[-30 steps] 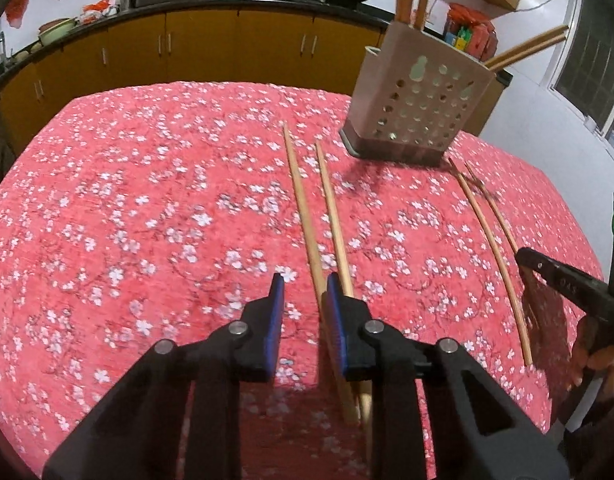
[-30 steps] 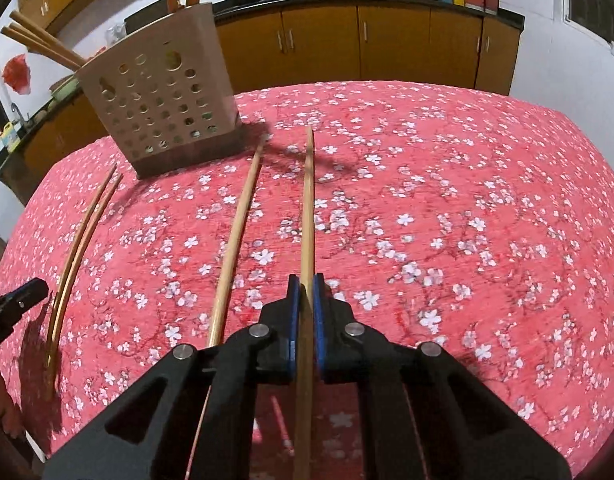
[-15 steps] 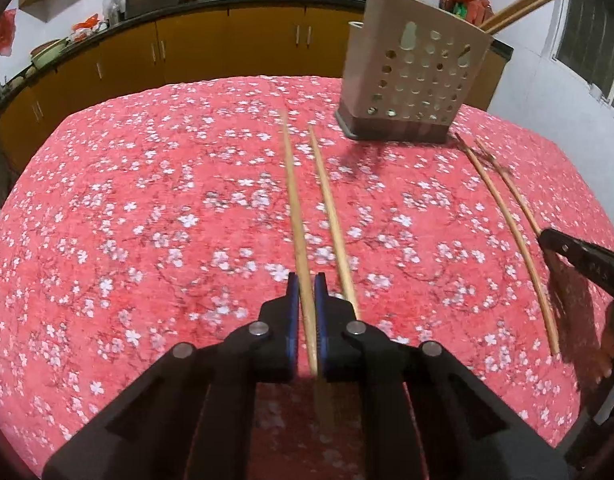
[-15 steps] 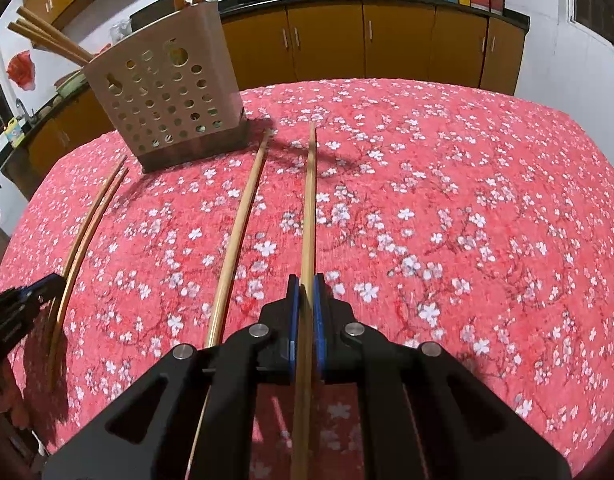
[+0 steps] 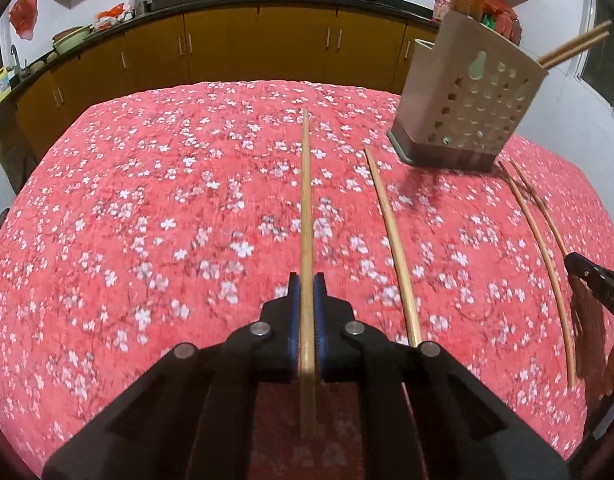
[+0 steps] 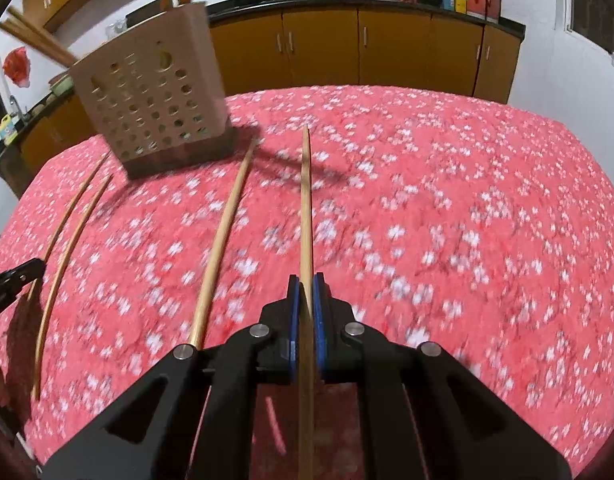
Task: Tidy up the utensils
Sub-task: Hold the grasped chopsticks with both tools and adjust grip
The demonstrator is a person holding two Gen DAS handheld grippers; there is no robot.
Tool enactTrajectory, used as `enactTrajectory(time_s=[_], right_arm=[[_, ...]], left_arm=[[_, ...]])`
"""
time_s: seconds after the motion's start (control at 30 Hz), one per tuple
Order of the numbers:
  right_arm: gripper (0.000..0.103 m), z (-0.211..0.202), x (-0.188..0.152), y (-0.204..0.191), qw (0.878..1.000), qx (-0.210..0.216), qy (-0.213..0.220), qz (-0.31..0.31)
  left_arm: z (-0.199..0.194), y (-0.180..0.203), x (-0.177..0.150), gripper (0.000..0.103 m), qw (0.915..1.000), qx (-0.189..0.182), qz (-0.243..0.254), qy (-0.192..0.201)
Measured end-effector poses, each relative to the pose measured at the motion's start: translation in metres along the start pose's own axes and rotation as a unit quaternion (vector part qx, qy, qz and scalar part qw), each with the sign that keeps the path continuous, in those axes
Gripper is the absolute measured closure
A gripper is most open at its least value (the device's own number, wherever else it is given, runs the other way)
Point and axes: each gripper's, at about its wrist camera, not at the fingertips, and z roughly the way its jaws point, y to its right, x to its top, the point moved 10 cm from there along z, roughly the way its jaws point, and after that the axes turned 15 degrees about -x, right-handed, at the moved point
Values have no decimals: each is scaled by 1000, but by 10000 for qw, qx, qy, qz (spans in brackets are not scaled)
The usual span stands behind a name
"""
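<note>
Left wrist view:
- The left hand-held gripper (image 5: 306,300) is seen clamped on a pale wooden chopstick (image 5: 305,208), which is pinched between the blue pads (image 5: 293,320).
- The held chopstick is pointed straight ahead over the red flowered tabletop (image 5: 147,220); whether its far tip rests on the cloth cannot be told.
- A second chopstick (image 5: 391,236) is seen lying flat on the tabletop just to the right of the held one.
- A thinner pair of chopsticks (image 5: 539,232) is laid further right, near the table edge.
- A perforated utensil holder (image 5: 467,112) is stood upright at the far right of the tabletop, with more chopsticks held inside it.
- A black tip of the other hand-held gripper (image 5: 595,280) is glimpsed at the right edge; its state cannot be read here.

Right wrist view:
- The right hand-held gripper (image 6: 306,300) is shown closed tight on another chopstick (image 6: 305,208), gripped between its blue pads (image 6: 294,320).
- That chopstick is aimed forward above the tabletop (image 6: 447,220).
- A loose chopstick (image 6: 223,236) is left lying to its left.
- The thin pair (image 6: 71,224) is seen further left, and the utensil holder (image 6: 147,112) is stood beyond them.
</note>
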Motion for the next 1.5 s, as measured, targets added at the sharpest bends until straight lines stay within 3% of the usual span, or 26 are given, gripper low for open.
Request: enactTrajectory(time_s=[0.43,1.5], right_arm=[[95,12,10,7,9999,-48,41,137],[95,12,11,6,9998,-13,25,188]], left_arm=[[1,-1,1,94,9994,-179,-212,201],[-4,-3,1,93,9987,-295,-341,241]])
